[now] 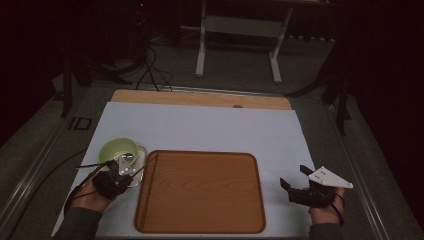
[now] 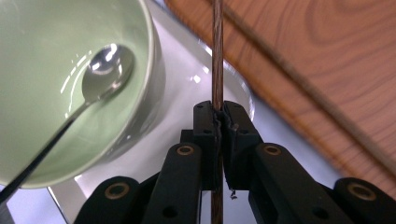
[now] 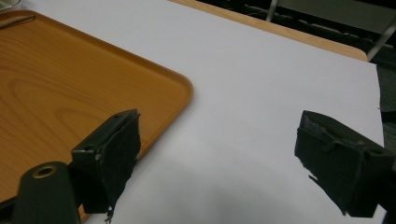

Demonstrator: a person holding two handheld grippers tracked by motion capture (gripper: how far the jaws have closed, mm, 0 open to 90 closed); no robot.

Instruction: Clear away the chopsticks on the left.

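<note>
Wooden chopstick (image 2: 217, 56): pinched upright between the pads of my left gripper (image 2: 219, 122), beside the green bowl (image 2: 51, 74).
Bowl: sits on a clear plate (image 2: 196, 86), spoon (image 2: 100, 77) inside, just left of the tray (image 1: 200, 192).
Right gripper (image 3: 219, 154): spread wide, holding nothing, over bare white table (image 3: 261, 93) beyond the tray's right edge.
</note>
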